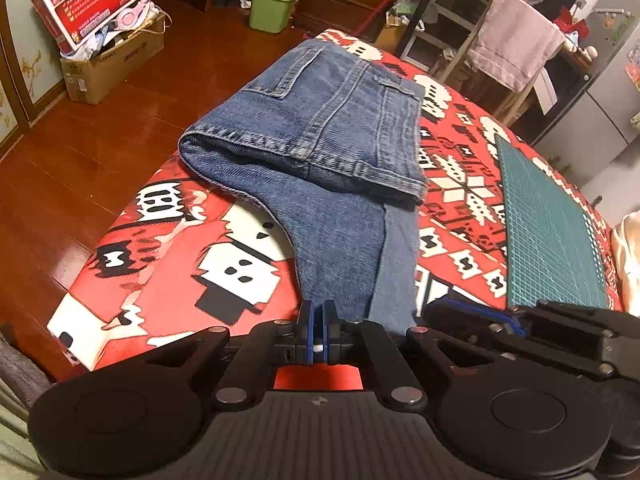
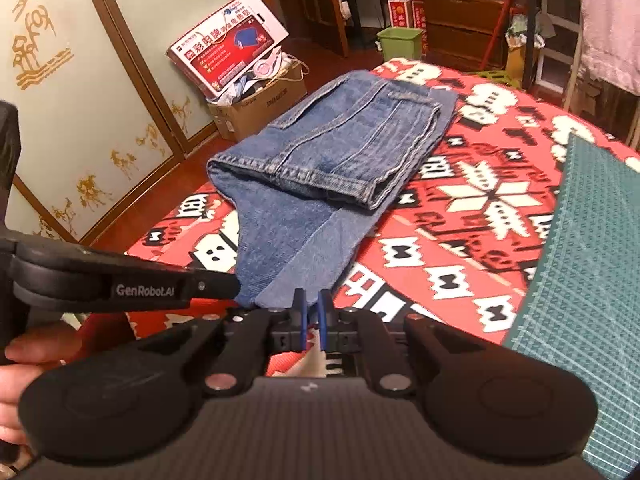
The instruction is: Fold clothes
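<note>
Denim dominates the left wrist view: a pair of blue jeans lies on the red patterned table cover, the waistband and pocket part doubled over into a thick stack at the far end, with a single strip of leg running back toward the camera. The left gripper sits at the near end of that strip with its blue fingers drawn almost together; the cloth edge comes right up to them, but I cannot tell whether any denim is actually pinched between them. A green cutting mat lies just to the right of the cover's middle, apart from the jeans. From the right wrist view, the same leg strip narrows to a point just beside the right gripper, whose fingers stand slightly apart with a thin gap; the cloth seems to end a little left of them, so they probably grip nothing, though I cannot be sure. The left tool's black arm crosses in from the left, and a hand shows at the edge. The step in hand looks like carrying this loose leg end over onto the folded stack. To do it well, each claw should take a corner of the hem, keep the edge taut and level, lift just clear of the cover, and lay the hem square on the stack without dragging it out of line.
</note>
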{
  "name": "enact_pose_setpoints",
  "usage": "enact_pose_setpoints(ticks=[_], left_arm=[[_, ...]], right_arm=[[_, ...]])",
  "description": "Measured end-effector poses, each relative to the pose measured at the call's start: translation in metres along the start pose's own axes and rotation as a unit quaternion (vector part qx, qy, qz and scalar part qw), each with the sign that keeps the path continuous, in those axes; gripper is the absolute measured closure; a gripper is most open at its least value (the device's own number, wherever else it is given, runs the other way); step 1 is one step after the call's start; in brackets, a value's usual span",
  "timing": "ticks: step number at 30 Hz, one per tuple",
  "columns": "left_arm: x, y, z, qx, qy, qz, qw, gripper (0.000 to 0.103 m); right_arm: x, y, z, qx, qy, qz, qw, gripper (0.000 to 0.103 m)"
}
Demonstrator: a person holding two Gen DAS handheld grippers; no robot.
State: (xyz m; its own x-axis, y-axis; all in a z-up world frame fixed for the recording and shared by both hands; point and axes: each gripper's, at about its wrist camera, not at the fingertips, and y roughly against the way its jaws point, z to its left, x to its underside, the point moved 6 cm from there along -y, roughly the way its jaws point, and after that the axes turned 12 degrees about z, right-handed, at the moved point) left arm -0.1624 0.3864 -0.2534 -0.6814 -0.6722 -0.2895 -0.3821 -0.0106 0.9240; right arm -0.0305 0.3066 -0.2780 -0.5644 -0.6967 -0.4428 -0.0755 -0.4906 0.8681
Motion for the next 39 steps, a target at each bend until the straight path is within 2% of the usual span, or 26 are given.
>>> enact_pose_setpoints(ticks=[3,5,9,11,12,15,18,21,23,26,27,33,36,39], left_arm=[[0.002,0.01,-0.009,-0.003,-0.009,-0.009,0.9999,0.098],[0.002,0.018,-0.015,0.001,-0.012,-0.015,0.9998,0.097],[-0.001,0.036,-0.027,0.009,-0.016,-0.032,0.9993,0.097],[-0.004,0.045,-0.032,0.008,-0.02,-0.042,0.9989,0.097],[-0.005,0.049,-0.034,0.006,-0.022,-0.047,0.9986,0.094],[-0.014,0.059,-0.037,0.007,-0.028,-0.064,0.9975,0.076],[-0.029,0.061,-0.035,-0.004,-0.036,-0.078,0.9963,0.077],[-0.05,0.054,-0.026,-0.006,-0.038,-0.084,0.9957,0.086],[-0.066,0.046,-0.015,0.01,-0.035,-0.08,0.9961,0.086],[-0.092,0.031,0.003,0.042,-0.022,-0.07,0.9964,0.093],[-0.101,0.024,0.009,0.051,-0.016,-0.065,0.9965,0.096],[-0.129,-0.01,0.033,0.077,0.014,-0.045,0.9959,0.097],[-0.129,-0.03,0.041,0.087,0.028,-0.029,0.9954,0.098],[-0.124,-0.037,0.045,0.087,0.03,-0.033,0.9951,0.1]], right_arm=[[0.0,0.02,-0.004,0.004,-0.006,-0.01,1.0,0.09],[0.0,0.034,-0.006,0.007,-0.009,-0.017,1.0,0.082],[-0.003,0.06,-0.011,0.016,-0.014,-0.036,0.999,0.08],[-0.006,0.072,-0.014,0.018,-0.015,-0.045,0.999,0.075],[-0.007,0.076,-0.015,0.019,-0.015,-0.049,0.999,0.073],[-0.012,0.086,-0.017,0.023,-0.015,-0.063,0.998,0.07],[-0.023,0.085,-0.018,0.025,-0.013,-0.073,0.997,0.07],[-0.038,0.073,-0.016,0.023,-0.007,-0.075,0.997,0.075],[-0.052,0.059,-0.012,0.019,0.001,-0.069,0.997,0.09],[-0.076,0.032,-0.007,0.014,0.008,-0.06,0.998,0.096],[-0.083,0.023,-0.004,0.01,0.009,-0.057,0.998,0.096],[-0.125,-0.04,0.012,-0.001,0.026,-0.024,0.999,0.099],[-0.129,-0.068,0.014,0.005,0.033,-0.003,0.999,0.099],[-0.118,-0.077,0.01,0.007,0.04,-0.013,0.999,0.103]])
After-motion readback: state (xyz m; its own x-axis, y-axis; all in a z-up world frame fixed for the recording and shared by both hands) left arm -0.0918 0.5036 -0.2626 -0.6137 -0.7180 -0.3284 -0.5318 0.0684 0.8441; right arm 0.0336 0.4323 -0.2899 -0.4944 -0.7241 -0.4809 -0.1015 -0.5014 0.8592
